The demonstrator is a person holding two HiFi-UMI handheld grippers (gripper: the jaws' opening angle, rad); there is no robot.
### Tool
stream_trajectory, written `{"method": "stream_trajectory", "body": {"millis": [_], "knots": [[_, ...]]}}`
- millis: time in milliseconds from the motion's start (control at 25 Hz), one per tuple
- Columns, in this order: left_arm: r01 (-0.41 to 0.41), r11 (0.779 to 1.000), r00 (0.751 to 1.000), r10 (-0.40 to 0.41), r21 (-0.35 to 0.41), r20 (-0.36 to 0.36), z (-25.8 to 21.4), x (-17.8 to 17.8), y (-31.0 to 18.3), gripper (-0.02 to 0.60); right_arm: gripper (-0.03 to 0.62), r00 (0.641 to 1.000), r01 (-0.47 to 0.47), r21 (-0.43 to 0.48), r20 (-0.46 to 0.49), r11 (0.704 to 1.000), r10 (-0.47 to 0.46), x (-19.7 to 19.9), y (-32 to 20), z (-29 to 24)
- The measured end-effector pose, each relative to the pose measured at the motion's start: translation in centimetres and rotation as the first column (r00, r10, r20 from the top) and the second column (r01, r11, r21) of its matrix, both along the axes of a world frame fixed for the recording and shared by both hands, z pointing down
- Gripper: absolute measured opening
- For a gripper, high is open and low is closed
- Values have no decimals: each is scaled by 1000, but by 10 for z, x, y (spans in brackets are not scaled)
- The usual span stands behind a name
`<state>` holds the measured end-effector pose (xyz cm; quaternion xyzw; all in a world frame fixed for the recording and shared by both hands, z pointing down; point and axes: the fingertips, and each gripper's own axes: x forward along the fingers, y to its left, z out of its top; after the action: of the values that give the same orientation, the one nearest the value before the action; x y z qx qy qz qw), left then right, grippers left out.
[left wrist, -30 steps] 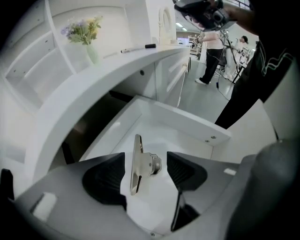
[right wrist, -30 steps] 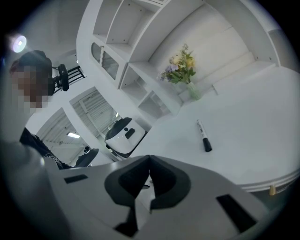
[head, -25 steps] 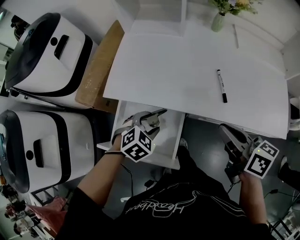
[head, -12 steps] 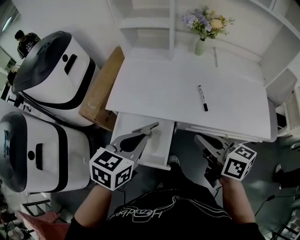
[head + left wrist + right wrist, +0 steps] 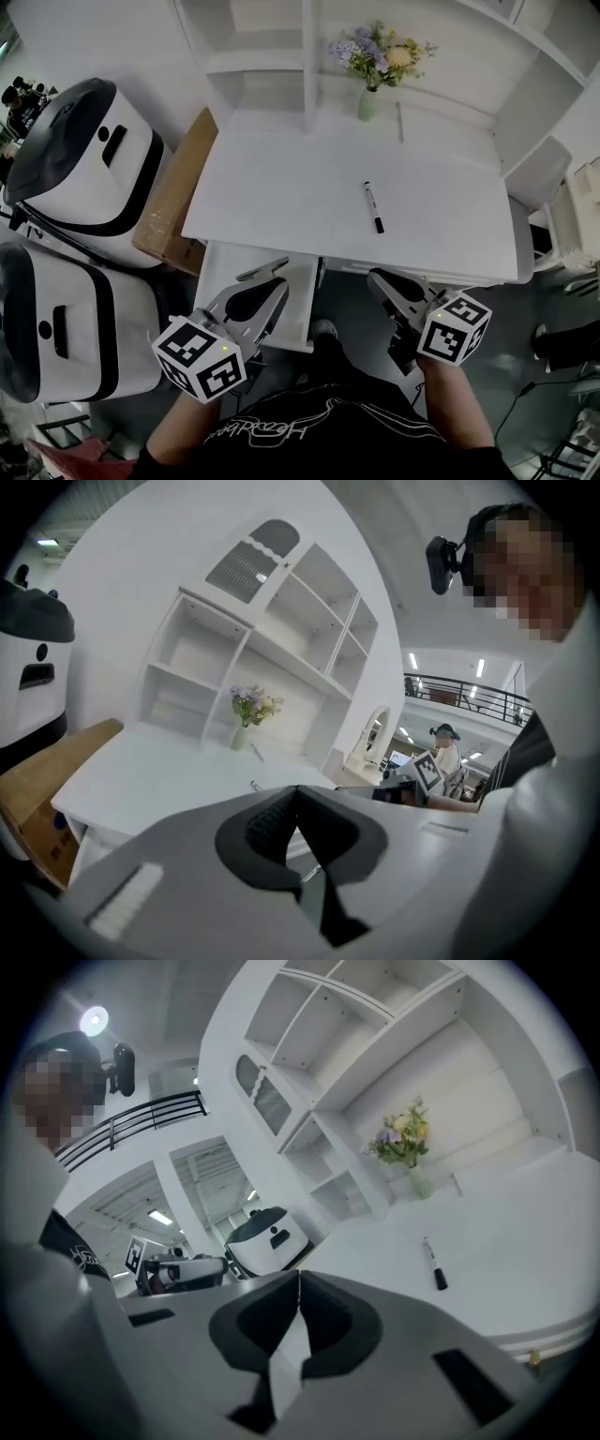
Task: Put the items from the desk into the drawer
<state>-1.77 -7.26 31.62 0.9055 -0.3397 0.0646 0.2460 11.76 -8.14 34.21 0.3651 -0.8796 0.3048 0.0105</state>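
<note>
Head view: white desk [image 5: 281, 187] holds marker [image 5: 373, 206], flower vase [image 5: 367, 102]; drawer [image 5: 214, 270] open; left tool [image 5: 273, 270], right tool [image 5: 377, 277] closed, empty.

A small pale-green vase [image 5: 367, 105] stands upright at the foot of a white shelf unit [image 5: 267, 42] and holds a bunch of lilac, white and yellow flowers [image 5: 377, 52]. Left of the shelf unit lies a flat brown cardboard box [image 5: 171, 202]. Just beside it are two bulky white machines with black bands, the upper one [image 5: 89, 155] close behind the lower one [image 5: 56, 323]. On the right, a thin black cable [image 5: 520, 392] trails over the grey floor [image 5: 562, 281]. In the left gripper view a dark railing [image 5: 464, 694] runs under ceiling strip lights [image 5: 480, 667] far behind, with a person in a cap [image 5: 444, 747] below it.
</note>
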Motion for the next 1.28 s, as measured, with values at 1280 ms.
{"method": "stream_trajectory", "body": {"millis": [1280], "knots": [[70, 985, 995, -58, -156, 80, 78, 5, -99, 9, 233, 759, -127, -119, -651, 985, 19, 79, -173, 189]]}}
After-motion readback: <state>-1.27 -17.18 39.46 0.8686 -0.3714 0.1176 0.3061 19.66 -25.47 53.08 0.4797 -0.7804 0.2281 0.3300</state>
